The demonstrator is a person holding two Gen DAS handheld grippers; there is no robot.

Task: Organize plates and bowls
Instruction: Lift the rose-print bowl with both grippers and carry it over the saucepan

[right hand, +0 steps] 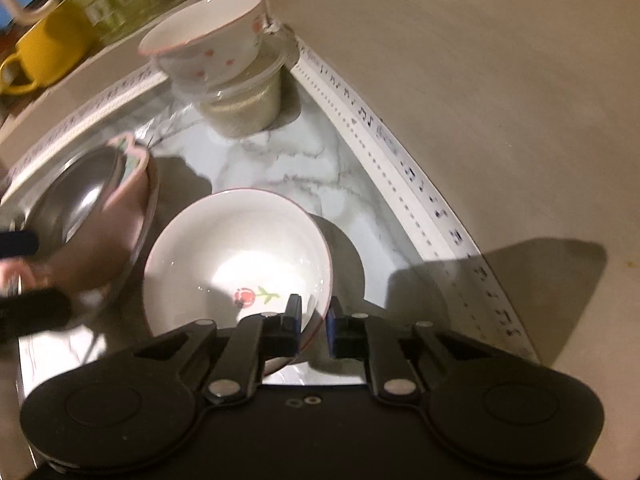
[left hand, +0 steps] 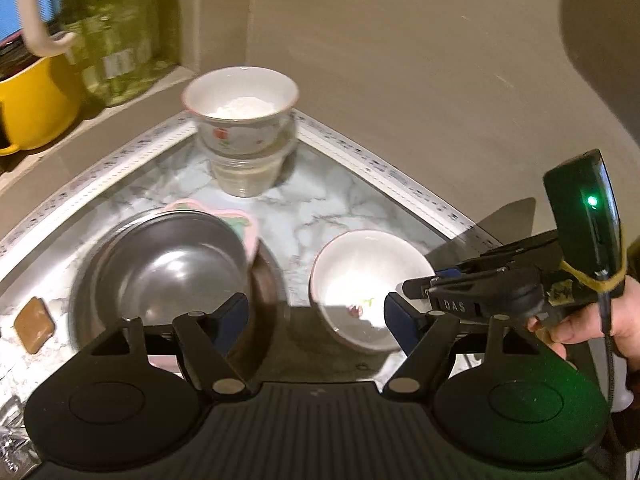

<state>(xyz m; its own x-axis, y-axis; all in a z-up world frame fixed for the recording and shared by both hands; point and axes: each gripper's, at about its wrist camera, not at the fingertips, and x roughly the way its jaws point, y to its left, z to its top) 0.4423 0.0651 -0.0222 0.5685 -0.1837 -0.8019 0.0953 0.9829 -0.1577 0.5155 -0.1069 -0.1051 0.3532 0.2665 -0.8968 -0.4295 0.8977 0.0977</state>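
I saw a marble-patterned corner surface (right hand: 280,168) edged by a white patterned strip (right hand: 420,196). On it stood a clear lidded container (right hand: 244,112) in the corner, a white flower-painted bowl (right hand: 236,256) nearer me, a steel dish (left hand: 172,280) to its left, and a small brown block (left hand: 35,318) beside that dish.

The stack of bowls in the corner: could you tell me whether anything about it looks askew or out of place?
Yes. The flowered bowl sits tilted on the clear plastic container in the corner, its rim lower on the left in the right wrist view. It also overhangs the container on that side, so the stack looks unsteady.
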